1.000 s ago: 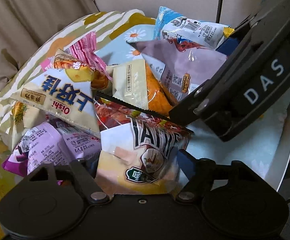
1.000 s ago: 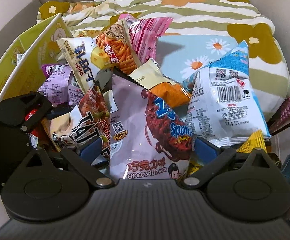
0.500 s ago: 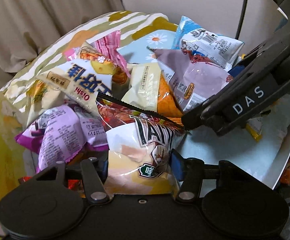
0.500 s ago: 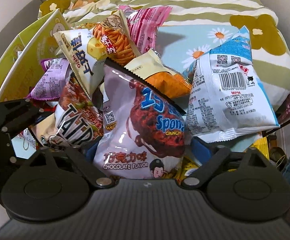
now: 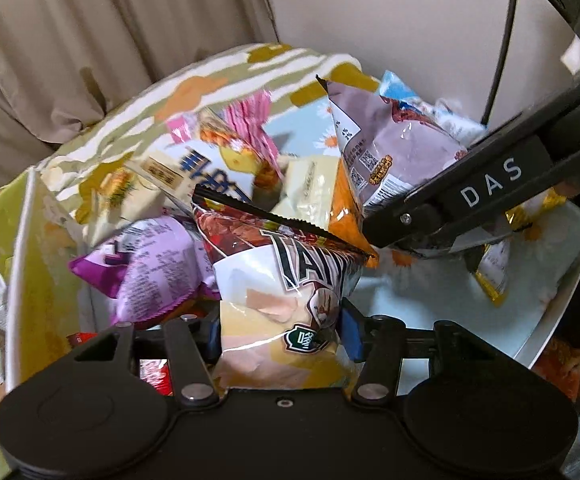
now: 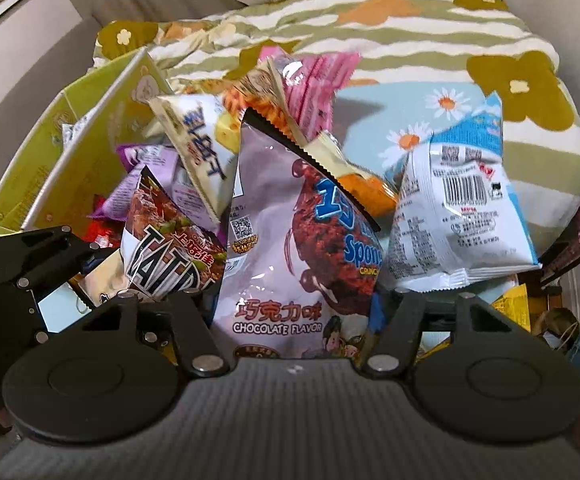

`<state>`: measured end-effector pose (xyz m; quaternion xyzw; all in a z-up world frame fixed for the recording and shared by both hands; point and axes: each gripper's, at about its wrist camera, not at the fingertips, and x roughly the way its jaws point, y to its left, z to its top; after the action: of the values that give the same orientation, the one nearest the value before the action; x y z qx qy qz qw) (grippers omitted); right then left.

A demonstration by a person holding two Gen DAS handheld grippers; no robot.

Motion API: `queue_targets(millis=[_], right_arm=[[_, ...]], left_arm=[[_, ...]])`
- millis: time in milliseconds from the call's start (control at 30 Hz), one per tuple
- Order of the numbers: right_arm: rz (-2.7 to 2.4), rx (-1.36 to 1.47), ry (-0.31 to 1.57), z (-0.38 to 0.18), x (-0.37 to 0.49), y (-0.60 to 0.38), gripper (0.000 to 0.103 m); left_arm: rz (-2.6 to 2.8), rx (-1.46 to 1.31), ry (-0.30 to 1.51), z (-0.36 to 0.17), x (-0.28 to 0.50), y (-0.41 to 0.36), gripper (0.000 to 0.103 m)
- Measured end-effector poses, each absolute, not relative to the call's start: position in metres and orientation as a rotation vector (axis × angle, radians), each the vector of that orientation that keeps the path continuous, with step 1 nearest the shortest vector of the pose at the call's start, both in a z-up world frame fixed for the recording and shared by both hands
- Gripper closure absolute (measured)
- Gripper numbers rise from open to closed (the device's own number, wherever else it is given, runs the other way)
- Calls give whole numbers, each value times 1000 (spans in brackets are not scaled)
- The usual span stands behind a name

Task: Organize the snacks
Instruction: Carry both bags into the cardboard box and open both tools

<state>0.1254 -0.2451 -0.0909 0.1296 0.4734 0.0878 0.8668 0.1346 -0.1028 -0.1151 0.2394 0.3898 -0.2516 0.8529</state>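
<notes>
Clearly, a glossy red-and-white bag lettered TATO (image 5: pixel 286 280), puffed and black-edged along its serrated top, is clamped between the fingers of the left gripper (image 5: pixel 280 330). A lilac chocolate-flavour bag (image 6: pixel 290 240) is gripped upright by the right gripper (image 6: pixel 292 312). Both bags are held above the snack pile (image 6: pixel 218 148) beside the yellow box (image 6: pixel 50 160).

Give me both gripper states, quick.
Left gripper: shut on the Tatos bag.
Right gripper: shut on the chocolate bag.
</notes>
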Motion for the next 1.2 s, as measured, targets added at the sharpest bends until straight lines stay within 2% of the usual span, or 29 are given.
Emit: queue_targets(millis=[433, 733, 967, 1200], right_arm=[[248, 224, 856, -18, 122, -211, 26], [312, 195, 770, 28, 147, -134, 26], [336, 191, 774, 42, 186, -55, 26], [328, 211, 827, 30, 228, 7, 26]], left_arm=[[-394, 305, 712, -40, 127, -47, 45], [-252, 177, 681, -1, 162, 50, 44], [-144, 120, 717, 2, 205, 119, 44], [-157, 48, 814, -23, 248, 172, 44]])
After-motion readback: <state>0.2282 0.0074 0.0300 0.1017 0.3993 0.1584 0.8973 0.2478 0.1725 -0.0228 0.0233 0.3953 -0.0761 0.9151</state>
